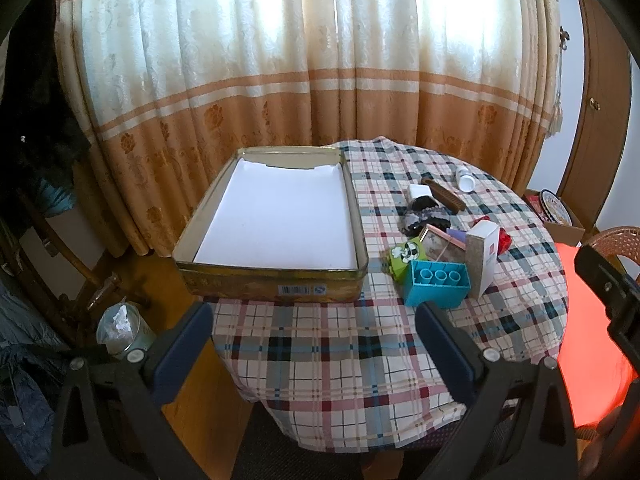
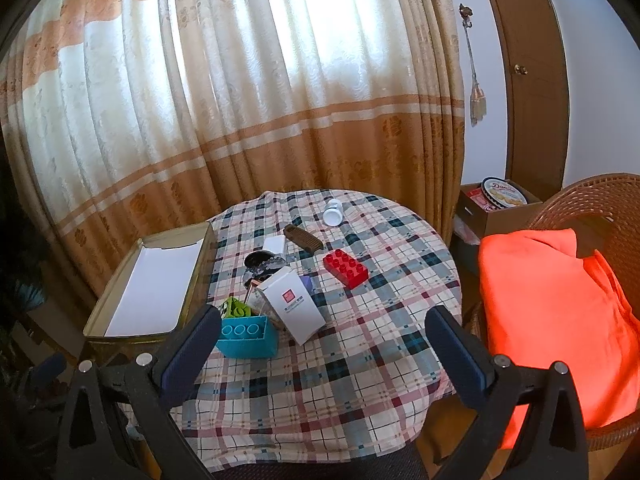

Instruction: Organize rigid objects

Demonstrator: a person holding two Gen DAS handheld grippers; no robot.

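A gold tin tray (image 1: 280, 286) lined with white paper sits on the left of the round plaid table (image 1: 340, 344); it also shows in the right wrist view (image 2: 132, 338). To its right lies a cluster: a blue brick (image 1: 436, 282) (image 2: 248, 336), a green brick (image 1: 402, 258) (image 2: 236, 310), a white box (image 1: 482, 258) (image 2: 296, 306), a red brick (image 2: 346, 268), a brown comb (image 2: 304, 239), a white bottle (image 2: 333, 212). My left gripper (image 1: 316, 322) is open and empty above the table's front. My right gripper (image 2: 324, 326) is open and empty near the front edge.
A wicker chair (image 2: 600, 196) with an orange cloth (image 2: 556, 312) stands right of the table. A cardboard box with a cookie tin (image 2: 504, 194) sits behind it. Curtains hang behind the table. A small bin (image 1: 120, 326) stands on the floor at left.
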